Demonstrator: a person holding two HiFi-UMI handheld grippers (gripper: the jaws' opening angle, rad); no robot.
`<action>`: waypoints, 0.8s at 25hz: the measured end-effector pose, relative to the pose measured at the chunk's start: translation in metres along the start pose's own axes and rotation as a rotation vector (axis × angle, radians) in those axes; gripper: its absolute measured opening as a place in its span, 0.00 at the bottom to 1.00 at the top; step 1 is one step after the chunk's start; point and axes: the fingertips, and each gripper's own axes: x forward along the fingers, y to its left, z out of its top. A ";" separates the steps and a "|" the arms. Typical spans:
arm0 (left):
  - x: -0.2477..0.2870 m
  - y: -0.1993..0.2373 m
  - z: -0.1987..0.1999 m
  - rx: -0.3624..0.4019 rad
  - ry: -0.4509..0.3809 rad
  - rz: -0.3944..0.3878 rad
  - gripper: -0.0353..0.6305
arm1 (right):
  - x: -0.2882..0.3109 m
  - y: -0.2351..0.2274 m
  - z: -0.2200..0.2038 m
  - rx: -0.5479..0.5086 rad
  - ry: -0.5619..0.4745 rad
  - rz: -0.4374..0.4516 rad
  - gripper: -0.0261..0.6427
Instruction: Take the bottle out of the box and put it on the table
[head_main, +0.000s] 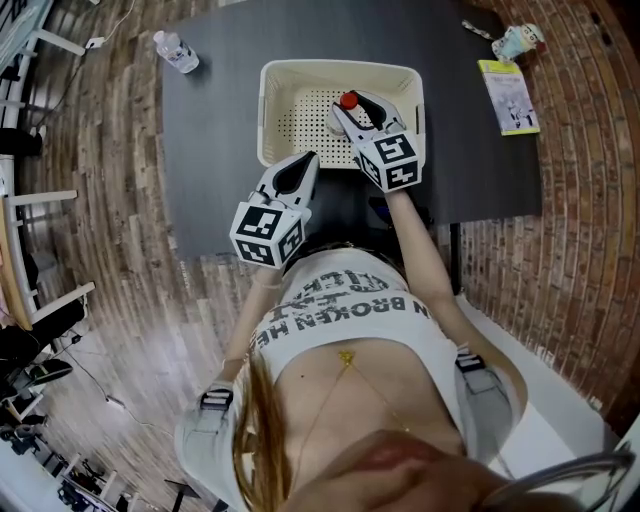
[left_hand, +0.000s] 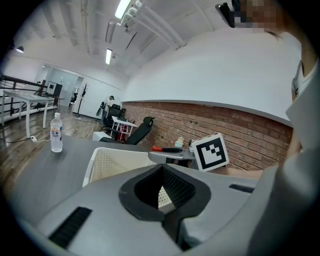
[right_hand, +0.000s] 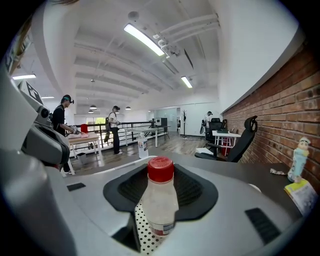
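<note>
Dark surface (head_main: 220, 150) carries a cream perforated box (head_main: 335, 66) at centre

Right gripper (head_main: 352, 112) is over the box's right half, jaws pinching a clear bottle (head_main: 348, 100) with a red cap. Bottle sits upright between the pads, cap above the jaws. It's within the box outline, with the perforated floor showing under it in the right gripper view. Can't tell if its base is off the box floor

Left gripper (head_main: 300, 168) is beside the box's near rim, towards the left corner, jaws pressed together at the tips with nothing between them; only the box wall shows through the pad gap

Second clear bottle (head_main: 178, 50) stands on the surface's far left corner, well apart from the box. Yellow-green booklet (head_main: 510, 95) lies off to the right, small figurine (head_main: 518, 40) just beyond it
</note>
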 end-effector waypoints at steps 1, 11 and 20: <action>-0.002 0.000 -0.001 -0.001 0.001 0.002 0.05 | -0.002 0.000 0.003 -0.001 0.000 0.008 0.27; -0.010 -0.003 -0.008 0.002 0.007 0.019 0.05 | -0.039 0.007 0.076 -0.031 -0.058 0.097 0.27; -0.014 -0.006 -0.019 0.002 0.030 0.026 0.05 | -0.073 0.004 0.136 -0.052 -0.146 0.080 0.27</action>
